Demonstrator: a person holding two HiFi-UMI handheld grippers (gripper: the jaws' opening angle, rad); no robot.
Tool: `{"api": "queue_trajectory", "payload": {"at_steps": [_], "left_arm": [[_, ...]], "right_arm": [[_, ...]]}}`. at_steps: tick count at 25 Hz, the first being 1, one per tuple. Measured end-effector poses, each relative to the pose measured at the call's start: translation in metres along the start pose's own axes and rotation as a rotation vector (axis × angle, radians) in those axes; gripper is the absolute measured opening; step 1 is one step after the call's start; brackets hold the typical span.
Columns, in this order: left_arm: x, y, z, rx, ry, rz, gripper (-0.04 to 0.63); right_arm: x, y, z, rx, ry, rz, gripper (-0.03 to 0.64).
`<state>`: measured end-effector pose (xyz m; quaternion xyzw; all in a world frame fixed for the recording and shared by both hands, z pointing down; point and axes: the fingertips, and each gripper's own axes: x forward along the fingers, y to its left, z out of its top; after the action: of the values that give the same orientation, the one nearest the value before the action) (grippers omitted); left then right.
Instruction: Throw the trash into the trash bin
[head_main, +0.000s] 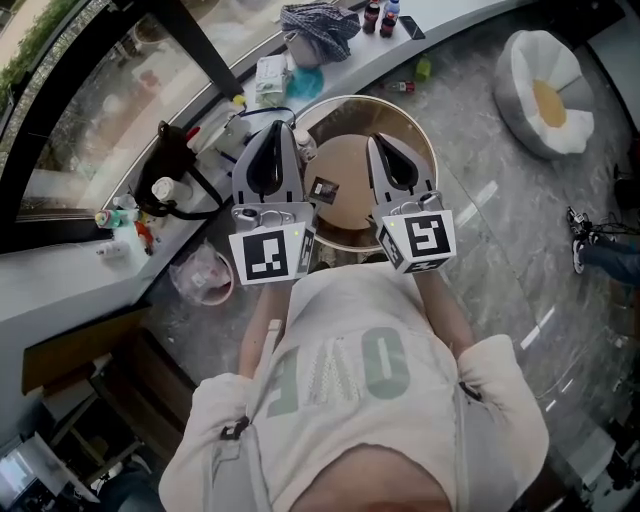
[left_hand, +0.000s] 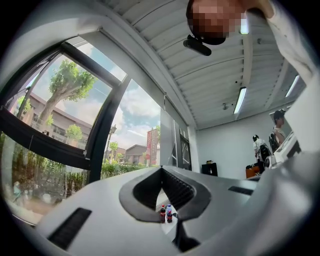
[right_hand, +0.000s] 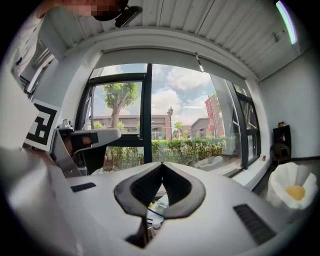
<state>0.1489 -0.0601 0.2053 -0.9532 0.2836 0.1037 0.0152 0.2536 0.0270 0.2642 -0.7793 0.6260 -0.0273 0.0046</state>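
Note:
In the head view both grippers are held out over a large round container (head_main: 425, 140) with a pale rim and a brown inside. A small dark packet (head_main: 322, 190) lies in it, between the two grippers. My left gripper (head_main: 271, 132) is shut and holds nothing. My right gripper (head_main: 382, 142) is shut too, also empty. In the left gripper view the left gripper (left_hand: 161, 171) shows its tips touching. The right gripper (right_hand: 162, 165) looks the same in the right gripper view. A small pink bin (head_main: 205, 276) lined with a plastic bag stands on the floor, left of me.
A curved window ledge (head_main: 90, 262) carries drink bottles (head_main: 381, 17), a cloth bundle (head_main: 318, 27), a black bag (head_main: 176, 168) and small clutter. A white egg-shaped cushion (head_main: 545, 92) lies on the marble floor at the right. A green bottle (head_main: 423, 68) stands near the ledge.

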Motion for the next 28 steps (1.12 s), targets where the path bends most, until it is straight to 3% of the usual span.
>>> {"api": "queue_trajectory", "payload": {"at_steps": [6, 8, 11, 17, 22, 28], "left_arm": [[-0.014, 0.027, -0.017, 0.0, 0.021, 0.063, 0.011], [-0.02, 0.039, -0.028, -0.022, 0.047, 0.098, 0.011], [-0.033, 0.059, -0.056, -0.027, 0.113, 0.134, 0.011], [-0.057, 0.093, -0.122, -0.029, 0.26, 0.2, 0.011], [-0.071, 0.124, -0.163, -0.021, 0.345, 0.256, 0.011], [-0.1, 0.136, -0.194, -0.044, 0.42, 0.292, 0.011]], "right_arm": [[0.034, 0.019, -0.043, -0.015, 0.149, 0.098, 0.037], [0.055, 0.026, -0.068, 0.012, 0.209, 0.129, 0.235], [0.092, 0.037, -0.116, 0.038, 0.296, 0.185, 0.295], [0.158, 0.056, -0.253, -0.121, 0.601, 0.34, 0.304], [0.2, 0.054, -0.337, -0.133, 0.739, 0.333, 0.314], [0.219, 0.048, -0.398, -0.168, 0.869, 0.312, 0.314]]}}
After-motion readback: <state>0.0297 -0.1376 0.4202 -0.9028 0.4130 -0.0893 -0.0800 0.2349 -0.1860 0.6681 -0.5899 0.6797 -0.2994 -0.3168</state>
